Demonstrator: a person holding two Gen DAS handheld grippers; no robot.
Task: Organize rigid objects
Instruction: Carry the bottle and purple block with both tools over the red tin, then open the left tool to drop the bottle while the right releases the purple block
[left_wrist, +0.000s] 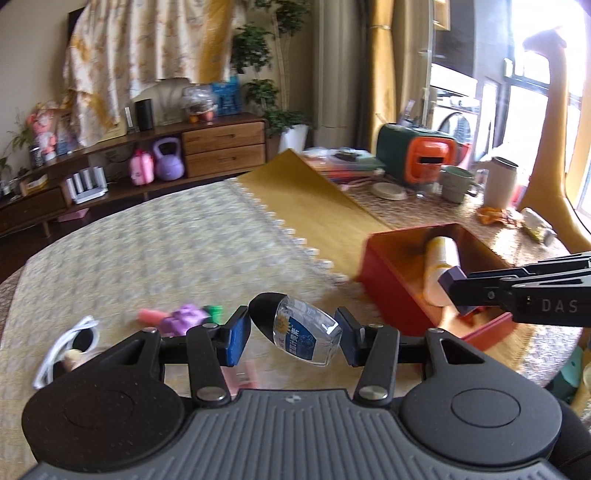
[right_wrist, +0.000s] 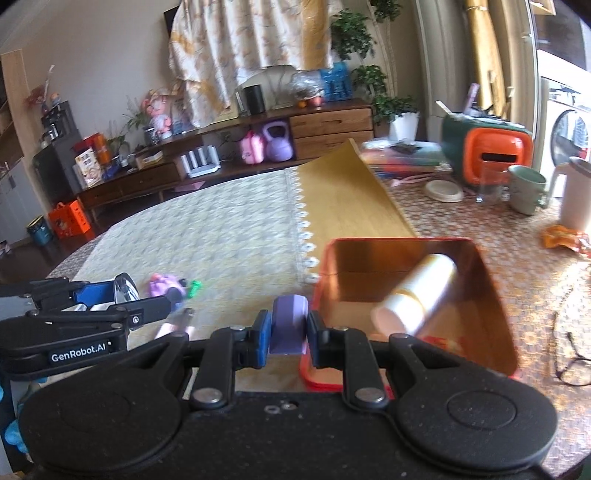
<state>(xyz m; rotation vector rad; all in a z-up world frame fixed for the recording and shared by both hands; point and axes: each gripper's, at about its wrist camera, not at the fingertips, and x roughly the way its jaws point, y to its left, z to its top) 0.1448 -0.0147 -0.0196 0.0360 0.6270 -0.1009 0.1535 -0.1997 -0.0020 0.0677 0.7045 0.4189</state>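
Note:
My left gripper (left_wrist: 293, 334) is shut on a small clear bottle (left_wrist: 306, 336) with a black cap and a blue label, held tilted above the tablecloth. My right gripper (right_wrist: 289, 326) is shut on a purple block (right_wrist: 289, 325) at the near left rim of the red box (right_wrist: 406, 243). In that box (left_wrist: 388, 273) lies a white and yellow bottle (right_wrist: 417, 295). The left wrist view shows the right gripper (left_wrist: 452, 286) over the box. In the right wrist view the left gripper (right_wrist: 122, 291) is at the far left. A purple toy (left_wrist: 184, 317) and a green piece (left_wrist: 214, 310) lie on the cloth.
White sunglasses (left_wrist: 70, 343) lie at the near left and a pink pen (right_wrist: 173, 326) close to my right gripper. Eyeglasses (right_wrist: 572, 362) rest right of the box. Behind it stand a green and orange appliance (right_wrist: 491, 147), a mug (right_wrist: 526, 188) and a white jug (right_wrist: 576, 195).

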